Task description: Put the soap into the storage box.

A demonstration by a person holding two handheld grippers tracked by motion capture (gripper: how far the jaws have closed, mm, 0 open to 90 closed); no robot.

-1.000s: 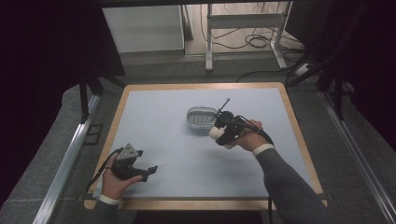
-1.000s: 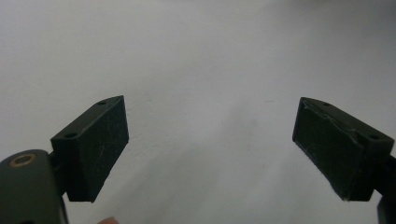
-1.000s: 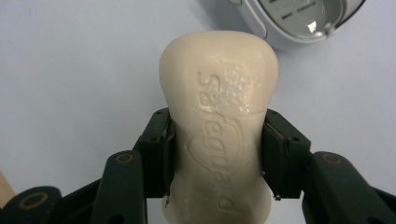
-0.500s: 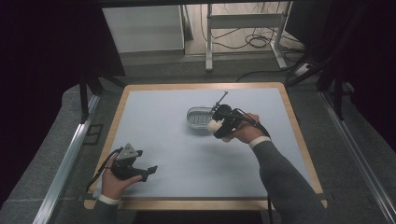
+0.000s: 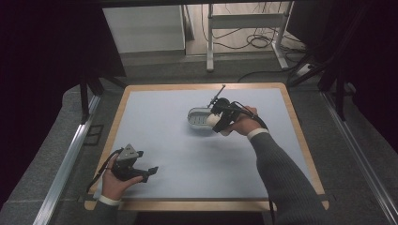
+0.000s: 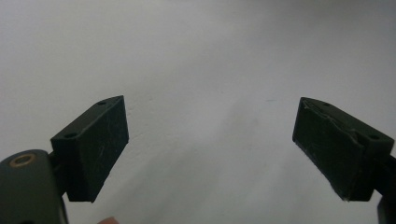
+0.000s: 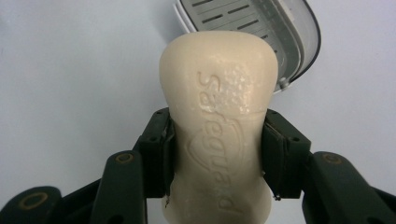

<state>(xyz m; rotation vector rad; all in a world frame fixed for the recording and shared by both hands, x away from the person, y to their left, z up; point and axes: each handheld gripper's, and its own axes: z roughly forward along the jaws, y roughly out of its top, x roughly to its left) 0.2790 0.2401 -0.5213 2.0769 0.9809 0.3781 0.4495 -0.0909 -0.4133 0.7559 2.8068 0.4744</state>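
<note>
The left gripper (image 5: pixel 151 169) is black, with a grey three-cornered plate on top and a thin black cable hanging from it. In the left gripper view its two pads (image 6: pixel 95 147) are flat, dark blocks with tiny holes and light scratches, and a round brass-coloured screw sits on the arm beside one. The right gripper (image 7: pixel 217 154) is black too, with chunky arms, small screws and round rings at the joints. A black cable trails from it. The person wears grey sleeves (image 5: pixel 281 176) with white cuffs peeking out at both wrists.
</note>
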